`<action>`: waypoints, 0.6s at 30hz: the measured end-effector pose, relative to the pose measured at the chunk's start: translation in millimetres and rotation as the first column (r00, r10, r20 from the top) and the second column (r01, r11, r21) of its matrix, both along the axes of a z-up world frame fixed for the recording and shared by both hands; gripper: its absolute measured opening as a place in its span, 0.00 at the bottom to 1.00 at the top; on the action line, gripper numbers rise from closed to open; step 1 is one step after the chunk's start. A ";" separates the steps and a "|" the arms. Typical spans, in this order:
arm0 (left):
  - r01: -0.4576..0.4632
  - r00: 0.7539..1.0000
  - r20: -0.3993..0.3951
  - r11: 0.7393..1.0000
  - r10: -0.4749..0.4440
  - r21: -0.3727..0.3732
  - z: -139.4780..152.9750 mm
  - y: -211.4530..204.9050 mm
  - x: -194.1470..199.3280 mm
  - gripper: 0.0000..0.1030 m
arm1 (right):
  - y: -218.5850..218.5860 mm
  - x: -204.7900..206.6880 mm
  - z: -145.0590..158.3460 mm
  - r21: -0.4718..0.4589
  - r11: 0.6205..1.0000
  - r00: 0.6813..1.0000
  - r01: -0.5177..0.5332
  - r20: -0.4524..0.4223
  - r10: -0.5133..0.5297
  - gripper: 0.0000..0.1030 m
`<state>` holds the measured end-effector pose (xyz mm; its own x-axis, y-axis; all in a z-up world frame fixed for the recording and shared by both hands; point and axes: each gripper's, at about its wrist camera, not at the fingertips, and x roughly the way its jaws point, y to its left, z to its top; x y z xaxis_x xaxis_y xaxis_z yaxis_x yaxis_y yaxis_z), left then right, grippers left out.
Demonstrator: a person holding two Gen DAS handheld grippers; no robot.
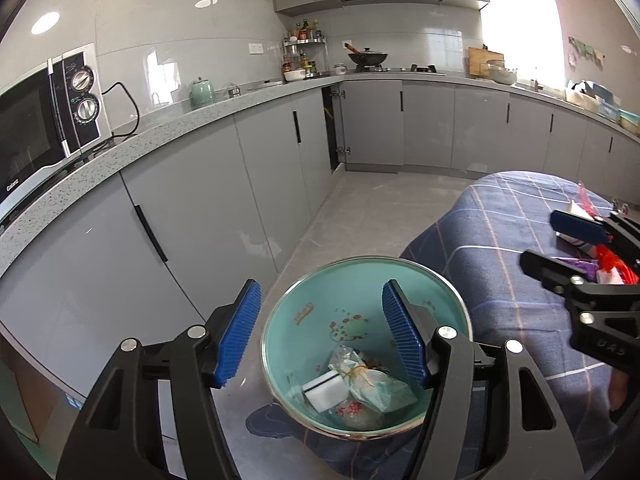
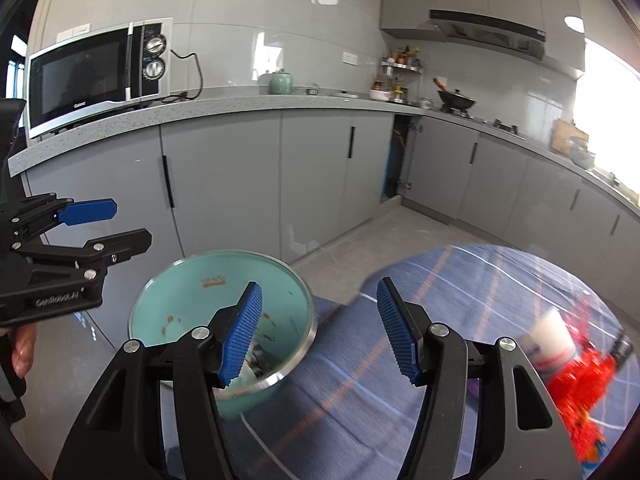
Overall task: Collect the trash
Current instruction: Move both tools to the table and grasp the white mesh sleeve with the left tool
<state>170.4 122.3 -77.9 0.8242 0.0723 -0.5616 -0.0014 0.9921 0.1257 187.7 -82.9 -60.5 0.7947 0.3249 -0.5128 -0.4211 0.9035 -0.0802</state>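
Observation:
A teal bin with a metal rim stands at the edge of a table under a blue plaid cloth. Crumpled wrappers and a white box lie in its bottom. My left gripper is open and empty, held above the bin's mouth. My right gripper is open and empty, over the bin's right rim and the cloth. A white cup and red packaging lie on the cloth at the right, blurred. They also show beside the right gripper in the left wrist view.
Grey kitchen cabinets with a speckled countertop run along the left and back. A microwave and a green kettle stand on it. One cabinet door is ajar. Grey floor lies beyond the table.

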 end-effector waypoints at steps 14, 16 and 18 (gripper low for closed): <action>0.227 0.974 -0.038 0.971 -0.225 0.069 -15.4 -127.6 -10.2 0.71 | -181.7 -66.2 -15.4 -0.013 0.922 0.920 0.388 -0.054 -0.388 0.60; 0.251 0.968 -0.039 0.966 -0.249 0.063 -15.7 -144.6 -9.8 0.71 | -204.7 -72.8 -19.8 -0.009 0.896 0.894 0.444 -0.065 -0.444 0.61; 0.280 0.960 -0.044 0.958 -0.278 0.056 -16.4 -166.3 -10.0 0.71 | -225.5 -80.7 -26.8 -0.014 0.872 0.869 0.489 -0.075 -0.489 0.61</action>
